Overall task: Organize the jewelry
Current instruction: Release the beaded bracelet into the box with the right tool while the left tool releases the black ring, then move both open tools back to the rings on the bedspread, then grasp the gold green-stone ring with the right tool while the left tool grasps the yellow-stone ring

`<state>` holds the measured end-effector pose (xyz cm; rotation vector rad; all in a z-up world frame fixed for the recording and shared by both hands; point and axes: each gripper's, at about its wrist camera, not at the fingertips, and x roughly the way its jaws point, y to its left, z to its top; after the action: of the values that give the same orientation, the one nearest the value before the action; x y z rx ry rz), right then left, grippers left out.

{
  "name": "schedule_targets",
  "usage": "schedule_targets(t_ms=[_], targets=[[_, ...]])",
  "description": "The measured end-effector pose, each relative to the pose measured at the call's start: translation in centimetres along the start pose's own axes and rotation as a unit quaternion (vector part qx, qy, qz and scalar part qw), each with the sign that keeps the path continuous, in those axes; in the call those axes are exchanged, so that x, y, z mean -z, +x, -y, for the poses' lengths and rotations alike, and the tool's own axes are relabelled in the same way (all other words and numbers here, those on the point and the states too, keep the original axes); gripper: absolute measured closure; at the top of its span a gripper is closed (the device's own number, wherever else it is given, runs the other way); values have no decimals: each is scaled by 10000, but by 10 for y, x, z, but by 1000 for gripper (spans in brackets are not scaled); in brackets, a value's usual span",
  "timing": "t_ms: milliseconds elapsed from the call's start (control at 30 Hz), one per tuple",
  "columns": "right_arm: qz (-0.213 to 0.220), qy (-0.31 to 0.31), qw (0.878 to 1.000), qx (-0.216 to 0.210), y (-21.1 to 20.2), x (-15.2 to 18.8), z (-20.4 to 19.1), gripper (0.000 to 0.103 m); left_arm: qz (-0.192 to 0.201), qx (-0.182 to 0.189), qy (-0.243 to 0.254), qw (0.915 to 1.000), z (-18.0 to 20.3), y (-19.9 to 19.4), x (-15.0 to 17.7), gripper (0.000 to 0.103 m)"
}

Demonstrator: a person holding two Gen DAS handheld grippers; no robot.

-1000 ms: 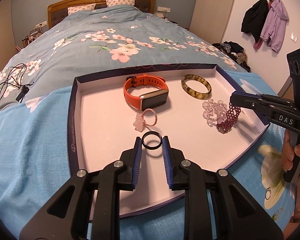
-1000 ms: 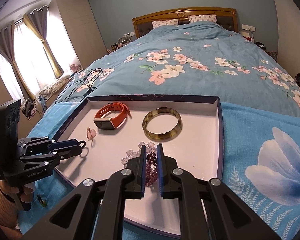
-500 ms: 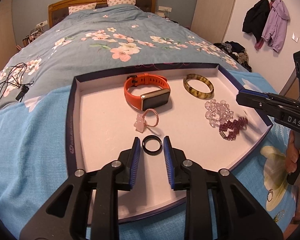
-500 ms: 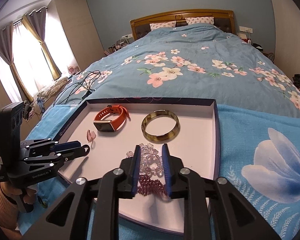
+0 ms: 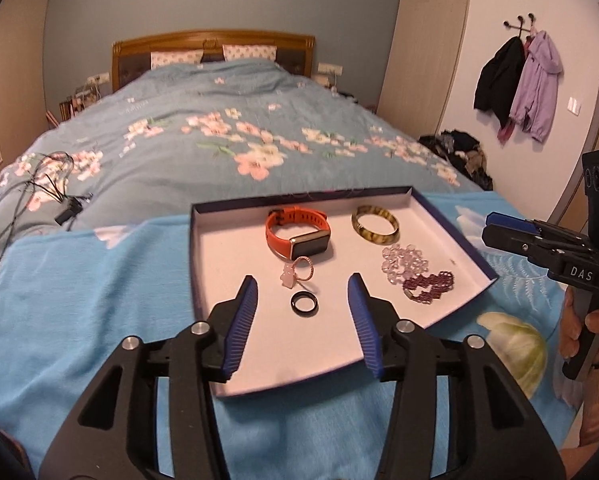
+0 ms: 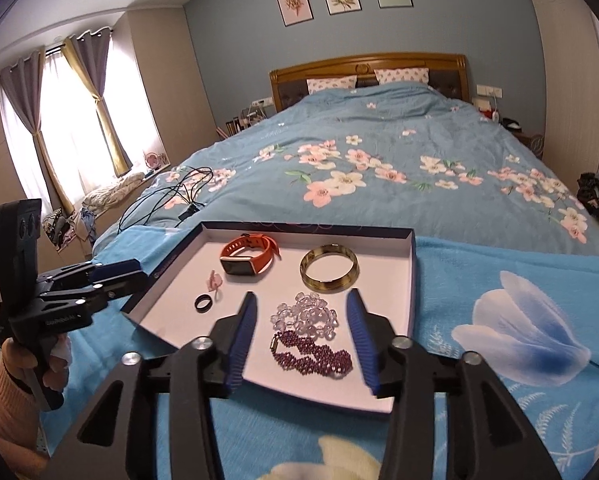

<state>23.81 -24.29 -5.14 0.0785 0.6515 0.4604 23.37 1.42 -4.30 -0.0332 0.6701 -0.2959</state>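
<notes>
A shallow white tray (image 5: 235,280) (image 6: 387,288) with a dark blue rim lies on the bed. In it lie an orange watch (image 5: 297,234) (image 6: 248,259), a tortoiseshell bangle (image 5: 375,220) (image 6: 329,268), a pink ring (image 5: 299,273) (image 6: 214,281), a black ring (image 5: 304,303) (image 6: 203,303), clear beads (image 5: 404,261) (image 6: 305,316) and a purple bead bracelet (image 5: 429,287) (image 6: 313,356). My left gripper (image 5: 303,290) is opening, raised above the black ring, holding nothing. My right gripper (image 6: 301,308) is opening over the purple bracelet and clear beads, which lie loose on the tray.
The tray sits on a light blue blanket (image 5: 79,300) over a floral duvet (image 6: 379,168). Black cables (image 5: 31,196) lie on the bed's left side. Jackets (image 5: 515,80) hang on the right wall, curtains (image 6: 59,120) cover the left window.
Both grippers opened wide and pulled up and back from the tray. The black ring and the purple bracelet were let go and now lie loose on the tray.
</notes>
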Motion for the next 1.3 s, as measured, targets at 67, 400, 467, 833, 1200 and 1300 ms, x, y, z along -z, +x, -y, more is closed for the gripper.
schedule_targets(t_ms=[67, 400, 467, 833, 1200, 1300], targets=[[55, -87, 9999, -22, -11, 4, -5, 55, 128, 21, 36, 9999, 1, -18, 5, 53], [-86, -348, 9993, -80, -46, 45, -21, 52, 321, 277, 226, 9988, 13, -73, 49, 46], [-198, -366, 9991, -84, -50, 56, -23, 52, 276, 313, 270, 9988, 19, -75, 57, 46], [-742, -321, 9962, -316, -62, 111, -38, 52, -40, 486, 529, 9974, 44, -88, 99, 46], [-1036, -455, 9925, -464, -72, 142, -51, 52, -335, 557, 668, 9956, 61, -76, 114, 46], [-1075, -466, 9921, -449, -74, 148, -53, 54, -396, 571, 693, 9952, 64, -71, 115, 47]])
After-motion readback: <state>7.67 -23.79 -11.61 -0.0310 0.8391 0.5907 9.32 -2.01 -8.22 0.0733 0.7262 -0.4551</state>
